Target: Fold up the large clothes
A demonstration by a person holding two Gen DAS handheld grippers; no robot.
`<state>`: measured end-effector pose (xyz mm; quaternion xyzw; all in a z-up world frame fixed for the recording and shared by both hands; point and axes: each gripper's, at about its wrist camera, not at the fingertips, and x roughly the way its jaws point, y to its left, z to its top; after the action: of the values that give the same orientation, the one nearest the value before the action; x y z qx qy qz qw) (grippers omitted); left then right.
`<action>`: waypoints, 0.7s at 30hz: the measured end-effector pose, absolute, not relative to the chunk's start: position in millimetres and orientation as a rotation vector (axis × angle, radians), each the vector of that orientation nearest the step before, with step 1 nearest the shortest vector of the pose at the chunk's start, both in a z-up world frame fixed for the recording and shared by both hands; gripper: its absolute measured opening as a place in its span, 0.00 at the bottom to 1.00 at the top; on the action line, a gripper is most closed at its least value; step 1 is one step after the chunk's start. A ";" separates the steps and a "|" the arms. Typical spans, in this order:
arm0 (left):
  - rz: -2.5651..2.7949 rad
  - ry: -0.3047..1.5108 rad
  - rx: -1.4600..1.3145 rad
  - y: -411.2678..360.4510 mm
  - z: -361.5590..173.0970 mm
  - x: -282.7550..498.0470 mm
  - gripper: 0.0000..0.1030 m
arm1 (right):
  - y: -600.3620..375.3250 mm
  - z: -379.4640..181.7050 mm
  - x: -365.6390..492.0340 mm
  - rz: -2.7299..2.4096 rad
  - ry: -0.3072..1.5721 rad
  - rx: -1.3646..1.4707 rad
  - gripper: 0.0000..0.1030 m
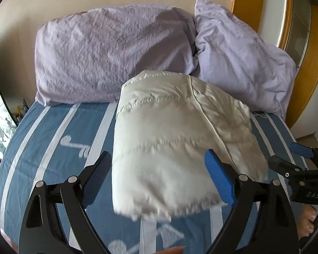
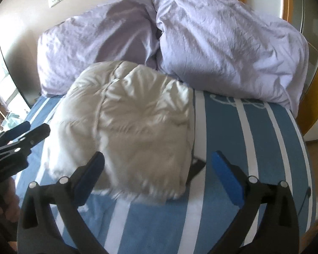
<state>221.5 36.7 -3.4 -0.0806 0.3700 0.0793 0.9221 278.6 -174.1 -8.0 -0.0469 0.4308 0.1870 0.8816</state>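
Folded cream puffer jacket lies on blue striped bedspread, near two lilac pillows at far end; left gripper and right gripper hover above jacket, both released, nothing grasped.

The folded white jacket is quilted cloth with a soft satin sheen. Two lilac pillows at the far end are matt, crinkled cotton. The blue striped bedcover looks smooth and matt. Gripper pads are blue textured rubber on matt black plastic, with shiny metal pins.
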 end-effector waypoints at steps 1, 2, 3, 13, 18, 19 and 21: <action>0.157 0.765 -0.173 36.4 -2.9 212.7 0.88 | -175.0 -6.6 272.8 0.390 0.901 -0.096 0.98; 0.154 0.772 -0.177 36.6 -2.8 207.7 0.87 | -175.8 -4.9 265.3 0.387 0.908 -0.096 0.98; 0.151 0.779 -0.182 36.4 -3.4 201.4 0.87 | -176.8 -3.8 258.6 0.383 0.916 -0.097 0.98; 0.099 0.823 -0.228 31.8 -0.6 150.7 0.88 | -190.0 4.2 195.6 0.375 0.970 -0.055 0.98; 0.076 0.851 -0.268 28.6 -5.0 134.0 0.88 | -194.6 -0.5 181.6 0.364 1.000 -0.010 0.98; 0.073 0.853 -0.271 27.6 -5.5 132.4 0.88 | -195.2 -1.1 180.6 0.363 1.002 -0.004 0.98; 0.069 0.858 -0.271 26.2 -6.4 129.4 0.88 | -196.3 -3.1 178.8 0.364 1.008 0.014 0.98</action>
<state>129.4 26.2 -6.4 -0.1311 0.4145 0.0333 0.9000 178.8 -196.3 -3.1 0.0068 0.4804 0.1733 0.8597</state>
